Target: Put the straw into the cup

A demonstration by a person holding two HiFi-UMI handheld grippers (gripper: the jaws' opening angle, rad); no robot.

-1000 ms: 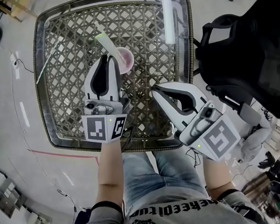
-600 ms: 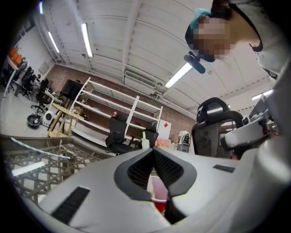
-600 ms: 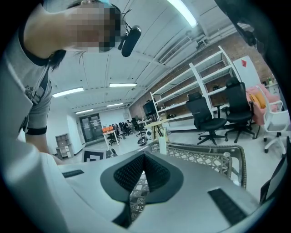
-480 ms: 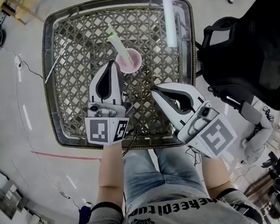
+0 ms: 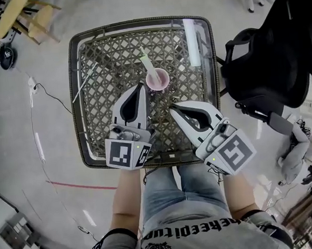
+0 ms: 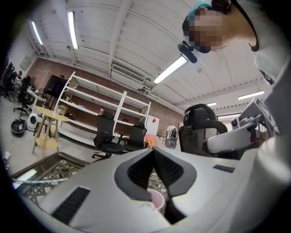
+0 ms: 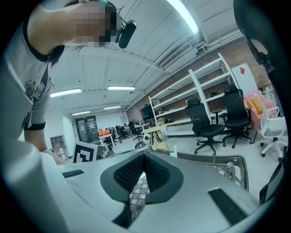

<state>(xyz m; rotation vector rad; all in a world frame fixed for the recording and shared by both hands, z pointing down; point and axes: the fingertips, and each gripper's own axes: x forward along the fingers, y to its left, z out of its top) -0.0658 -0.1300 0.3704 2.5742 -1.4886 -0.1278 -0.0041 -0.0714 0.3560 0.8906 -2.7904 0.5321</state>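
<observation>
Straw (image 5: 148,67) stands in cup (image 5: 157,80) on wicker table (image 5: 97,62) beside office chair (image 5: 270,56).

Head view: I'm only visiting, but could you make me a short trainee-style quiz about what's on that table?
1. True or false: the straw stands in the pink cup.
2. The left gripper is: A, clamped on the cup; B, shut with nothing between its jaws; C, wide open.
3. Fill in: in the head view, the black chair stands at the ___ side of the table.
Key: 1 true; 2 B; 3 right.
</observation>
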